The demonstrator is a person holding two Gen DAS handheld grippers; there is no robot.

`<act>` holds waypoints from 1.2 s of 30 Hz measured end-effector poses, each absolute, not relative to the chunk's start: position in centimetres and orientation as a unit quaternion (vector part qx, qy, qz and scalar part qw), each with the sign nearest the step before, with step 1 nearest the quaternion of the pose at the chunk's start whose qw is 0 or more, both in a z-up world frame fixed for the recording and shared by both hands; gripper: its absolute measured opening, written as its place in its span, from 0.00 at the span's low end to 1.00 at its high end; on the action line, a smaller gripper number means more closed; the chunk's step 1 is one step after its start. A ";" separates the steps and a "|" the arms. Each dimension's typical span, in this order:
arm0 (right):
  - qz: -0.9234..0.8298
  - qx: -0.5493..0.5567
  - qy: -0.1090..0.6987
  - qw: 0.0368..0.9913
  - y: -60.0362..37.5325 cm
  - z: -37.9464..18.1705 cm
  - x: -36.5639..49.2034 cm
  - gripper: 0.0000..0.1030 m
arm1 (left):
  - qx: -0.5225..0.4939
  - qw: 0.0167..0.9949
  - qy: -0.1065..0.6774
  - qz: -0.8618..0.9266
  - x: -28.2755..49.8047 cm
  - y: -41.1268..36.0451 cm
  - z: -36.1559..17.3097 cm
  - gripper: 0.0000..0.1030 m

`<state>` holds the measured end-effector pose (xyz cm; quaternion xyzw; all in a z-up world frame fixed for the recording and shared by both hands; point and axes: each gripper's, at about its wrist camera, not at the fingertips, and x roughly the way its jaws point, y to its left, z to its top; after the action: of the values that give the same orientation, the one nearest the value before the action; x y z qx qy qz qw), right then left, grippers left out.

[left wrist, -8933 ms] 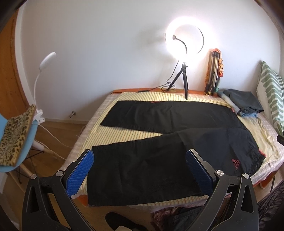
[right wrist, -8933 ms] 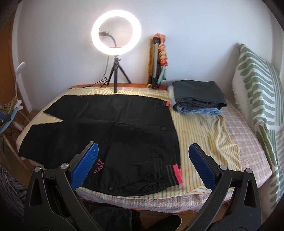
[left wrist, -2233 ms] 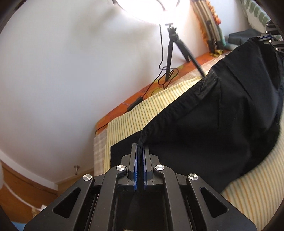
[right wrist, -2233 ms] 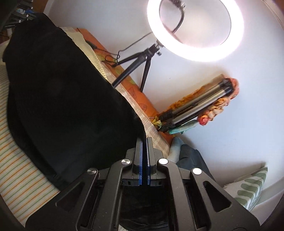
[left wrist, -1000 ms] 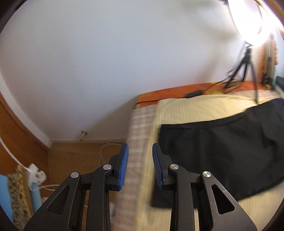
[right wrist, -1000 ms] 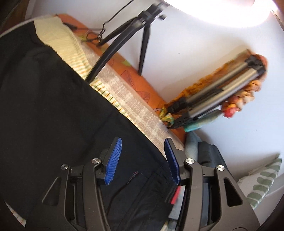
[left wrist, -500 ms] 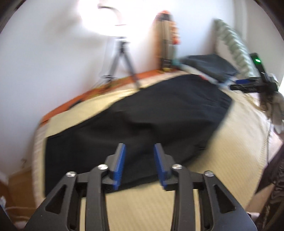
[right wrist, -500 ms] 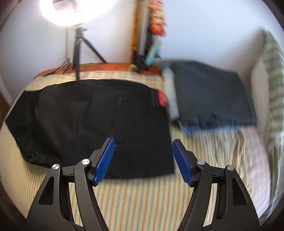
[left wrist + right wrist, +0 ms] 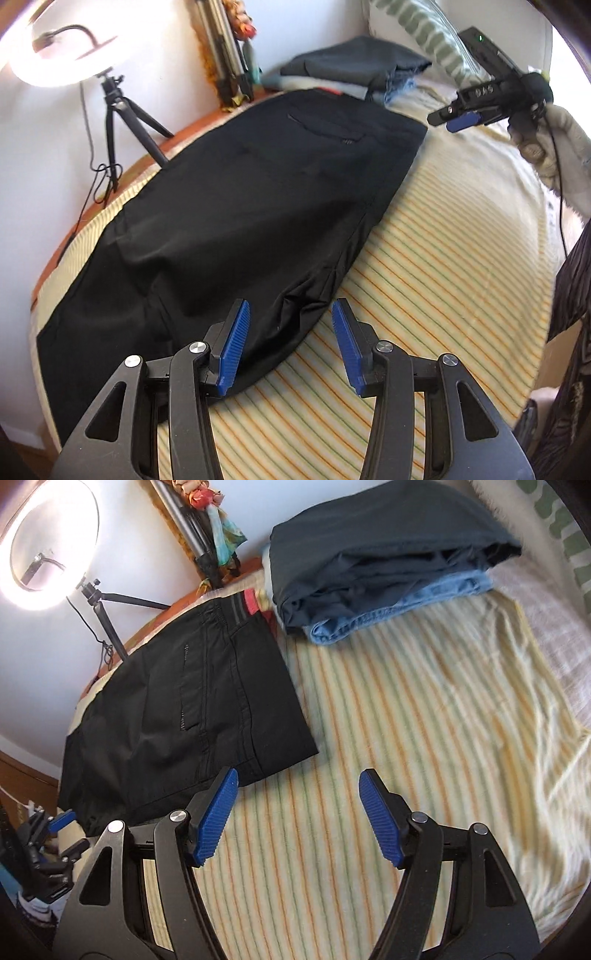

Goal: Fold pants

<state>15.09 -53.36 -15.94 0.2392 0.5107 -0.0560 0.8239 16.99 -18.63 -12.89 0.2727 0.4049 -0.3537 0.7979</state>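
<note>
Left wrist view: our left gripper [image 9: 290, 345] hangs released above the near edge of the black pants [image 9: 236, 206], which lie doubled lengthwise on the striped bedspread [image 9: 443, 266]. Right wrist view: our right gripper [image 9: 299, 818] is spread wide, empty, beside the pants' waistband corner; folded clothes [image 9: 373, 557] sit beyond.

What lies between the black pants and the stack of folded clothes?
Right wrist view: the black pants almost touch the stack of folded clothes; only a sliver of striped sheet shows between.

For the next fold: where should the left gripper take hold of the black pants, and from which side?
Judging from the pose, grip the near folded edge of the black pants, just ahead of the open left gripper, coming from the bare striped sheet: that edge bulges up slightly.
</note>
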 end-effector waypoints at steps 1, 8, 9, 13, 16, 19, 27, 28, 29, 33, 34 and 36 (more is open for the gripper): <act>-0.049 0.252 0.510 0.821 -53.5 -16.2 15.3 0.69 | 0.279 0.796 0.404 -0.354 16.8 -18.9 -13.2 0.44; -0.045 0.307 0.504 0.806 -54.3 -17.8 16.8 0.69 | 0.302 0.795 0.393 -0.349 16.5 -20.4 -15.0 0.38; -0.048 0.307 0.502 0.807 -54.1 -17.9 17.0 0.69 | 0.302 0.795 0.392 -0.350 16.5 -20.4 -15.3 0.24; -0.058 0.282 0.500 0.817 -53.5 -17.9 17.6 0.69 | 0.295 0.804 0.380 -0.349 15.9 -20.3 -15.5 0.10; -0.070 0.265 0.497 0.824 -53.3 -17.8 17.8 0.64 | 0.286 0.807 0.371 -0.360 15.1 -19.8 -14.8 0.09; -0.083 0.254 0.494 0.827 -53.1 -17.9 18.0 0.47 | 0.307 0.792 0.380 -0.367 14.3 -19.8 -15.6 0.08; -0.096 0.263 0.470 0.837 -53.7 -17.9 18.7 0.10 | 0.279 0.796 0.399 -0.358 14.9 -19.4 -14.9 0.18; -0.092 0.269 0.465 0.839 -53.8 -17.9 18.6 0.08 | 0.271 0.800 0.398 -0.357 14.9 -19.3 -14.5 0.21; -0.088 0.271 0.461 0.840 -53.8 -17.8 18.6 0.07 | 0.260 0.803 0.398 -0.359 14.9 -19.0 -14.1 0.24; -0.088 0.260 0.445 0.853 -53.7 -16.9 17.4 0.06 | 0.204 0.829 0.385 -0.350 15.6 -16.9 -11.5 0.37; -0.087 0.264 0.438 0.855 -53.7 -16.4 17.0 0.05 | 0.202 0.837 0.378 -0.341 16.0 -16.5 -11.1 0.37; -0.090 0.253 0.425 0.864 -53.3 -15.5 16.2 0.05 | 0.195 0.853 0.369 -0.312 17.0 -15.4 -10.6 0.37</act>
<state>16.18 -53.33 -15.47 0.2533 0.4250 -0.0899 0.8644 16.97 -15.38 -10.56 0.1951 0.3691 -0.3121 0.8534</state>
